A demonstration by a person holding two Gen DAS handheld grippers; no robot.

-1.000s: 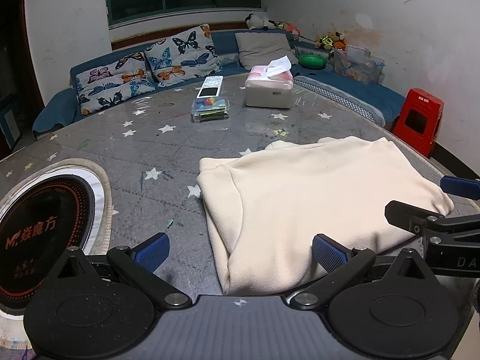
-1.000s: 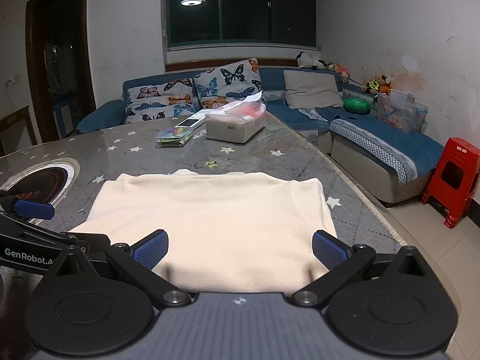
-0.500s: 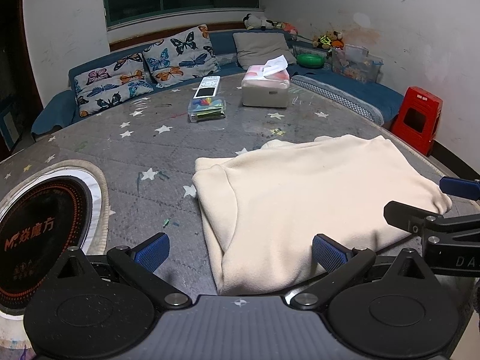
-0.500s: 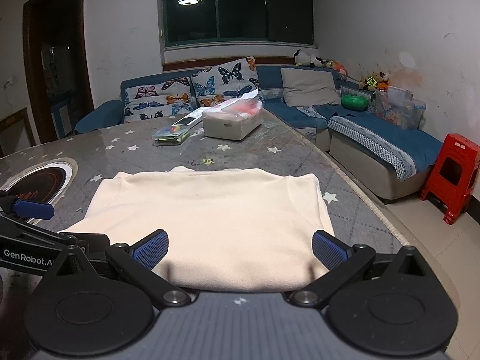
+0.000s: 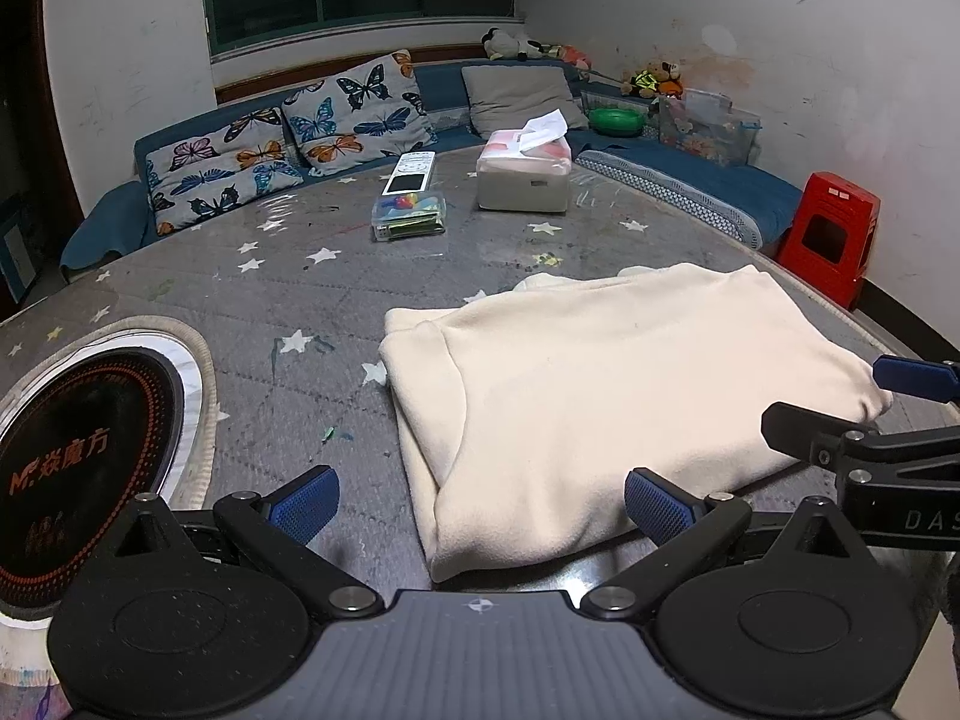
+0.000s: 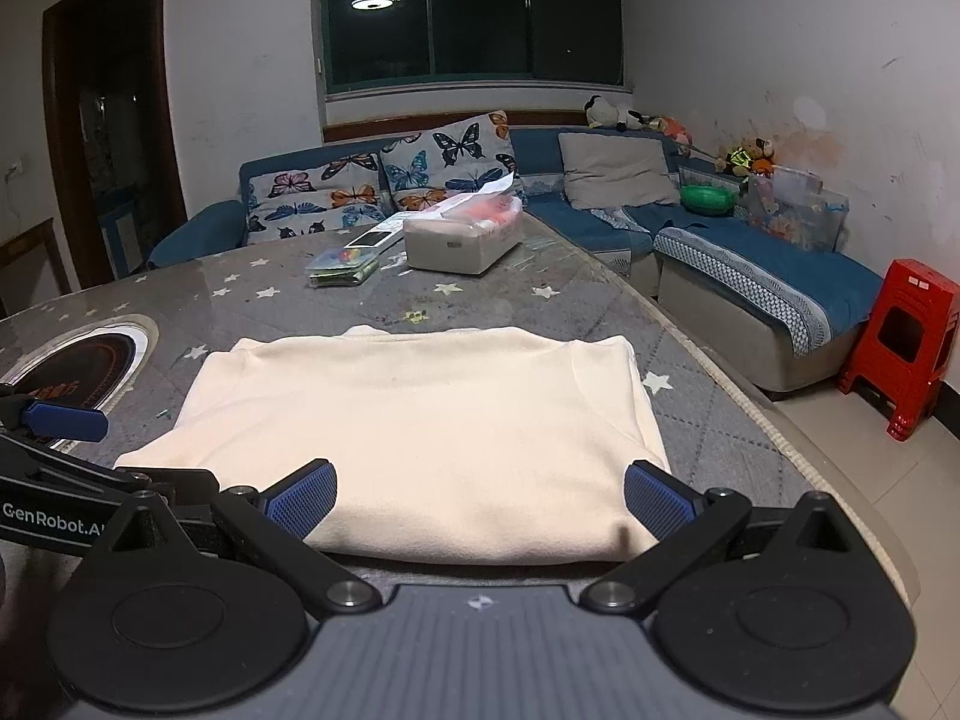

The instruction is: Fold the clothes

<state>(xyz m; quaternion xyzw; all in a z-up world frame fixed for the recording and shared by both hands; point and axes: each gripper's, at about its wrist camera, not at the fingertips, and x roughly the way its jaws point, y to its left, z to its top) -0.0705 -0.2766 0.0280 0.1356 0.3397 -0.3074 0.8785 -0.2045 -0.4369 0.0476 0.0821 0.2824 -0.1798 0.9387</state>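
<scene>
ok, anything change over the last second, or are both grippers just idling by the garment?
Barely. Both views show the folded cream garment sitting slightly farther ahead, so both grippers seem to have eased back a little. Nothing was taken hold of or let go: the left gripper and the right gripper stay open, and the garment lies flat on the table as before.

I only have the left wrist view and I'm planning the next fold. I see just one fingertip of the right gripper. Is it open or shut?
Observer: Open. The right gripper has its jaws wide apart, holding nothing, at the near edge of the cream garment.
Operator: Is that near edge tidy?
Observer: Yes. In the right wrist view it runs as one fairly straight folded edge.
Operator: Does the garment's right side hang off the table?
Observer: No. It lies on the table, with a white star on the bare cover beside it.
</scene>
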